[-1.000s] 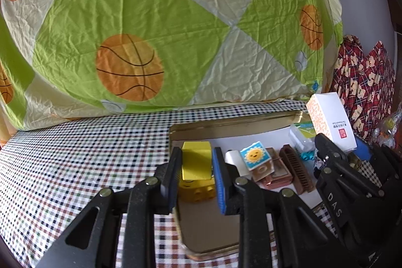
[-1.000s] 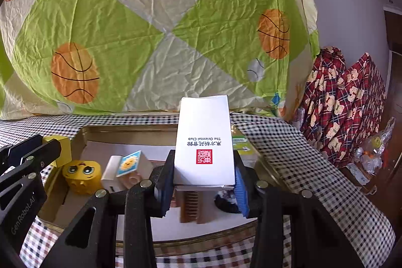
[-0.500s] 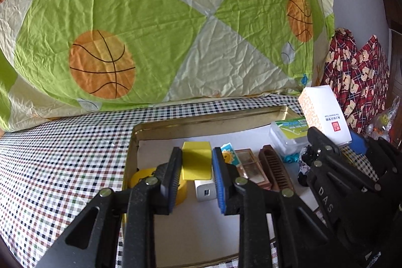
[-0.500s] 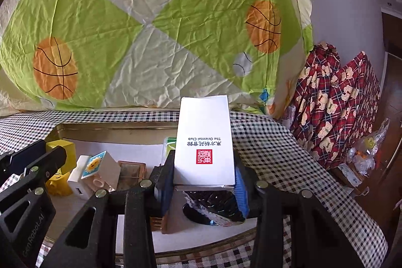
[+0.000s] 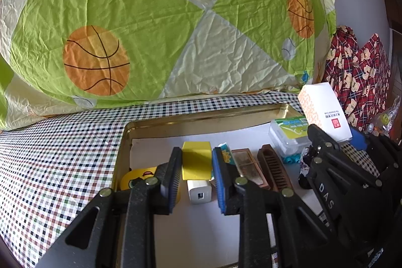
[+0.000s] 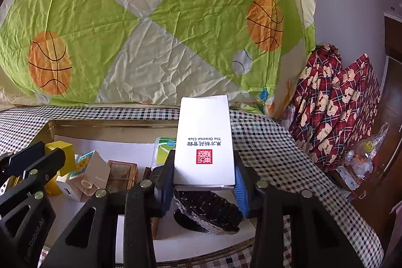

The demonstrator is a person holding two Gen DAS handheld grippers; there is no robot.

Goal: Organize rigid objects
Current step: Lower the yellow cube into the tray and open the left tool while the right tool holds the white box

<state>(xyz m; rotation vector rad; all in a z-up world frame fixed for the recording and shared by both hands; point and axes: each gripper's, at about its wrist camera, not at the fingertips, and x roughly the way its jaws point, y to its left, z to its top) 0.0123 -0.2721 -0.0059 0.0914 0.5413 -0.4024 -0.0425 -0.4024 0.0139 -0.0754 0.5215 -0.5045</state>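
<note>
My left gripper is shut on a yellow block and holds it above the gold tray. My right gripper is shut on a white box with a red seal, above the tray's right part; the box also shows in the left wrist view. In the tray lie a yellow smiley toy, a white charger, a sun-face block, a brown case, a brown comb, a clear box with a green label and a dark shiny object.
The tray rests on a checked cloth. A basketball-print quilt rises behind it. Red plaid bear-print fabric hangs at the right, with small bags below it.
Both grippers have moved right over the tray with their objects still held. The smiley toy and charger have slid left in the left wrist view; the dark shiny object has come under the white box.
</note>
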